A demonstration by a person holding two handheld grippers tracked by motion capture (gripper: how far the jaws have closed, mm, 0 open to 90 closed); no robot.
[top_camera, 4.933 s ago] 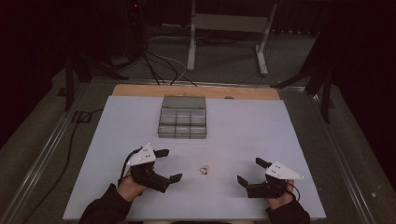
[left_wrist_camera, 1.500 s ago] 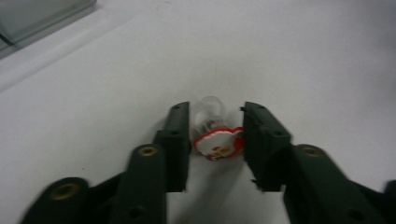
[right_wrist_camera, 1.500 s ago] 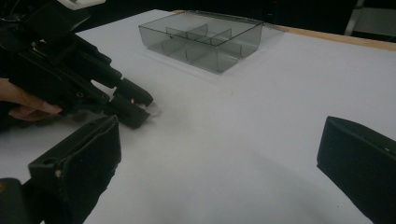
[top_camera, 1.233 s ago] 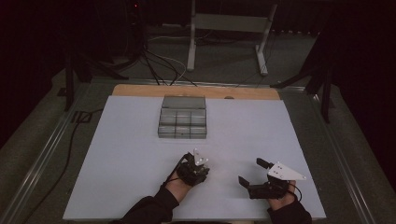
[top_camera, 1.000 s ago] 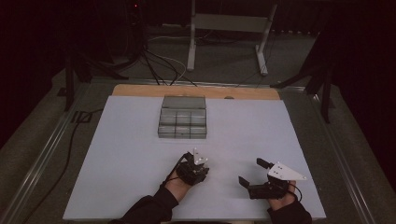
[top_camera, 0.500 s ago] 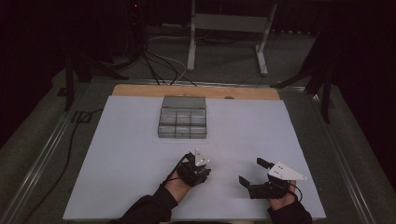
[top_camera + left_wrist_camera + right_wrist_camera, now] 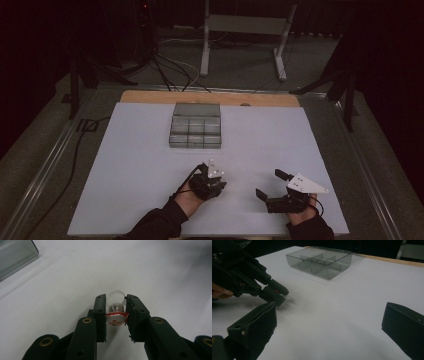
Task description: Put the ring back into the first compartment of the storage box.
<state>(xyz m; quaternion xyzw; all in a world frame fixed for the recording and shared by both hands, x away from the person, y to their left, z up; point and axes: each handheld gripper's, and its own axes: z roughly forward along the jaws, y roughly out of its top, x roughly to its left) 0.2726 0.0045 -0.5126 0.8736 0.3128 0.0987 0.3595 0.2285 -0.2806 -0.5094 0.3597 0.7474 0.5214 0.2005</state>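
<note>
Ring (image 7: 115, 312): small toy ring, clear band, red and white top, low over the white table, near the front edge.
Left gripper (image 7: 115, 315): pinched tight on the ring, one black jaw on each side.
Right gripper (image 7: 274, 185): jaws wide apart, nothing between, resting on the table well right of the ring.
Box (image 7: 195, 132): grey see-through box with little rooms, farther back in the middle.
Table (image 7: 125, 165): big, white, flat, wood strip (image 7: 150, 96) along the far edge.
Room: dark, grey floor, cables (image 7: 170, 67) and a metal stand (image 7: 245, 30) behind the table.

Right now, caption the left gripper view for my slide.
Left gripper shut on a clear plastic ring over the white table.
</note>
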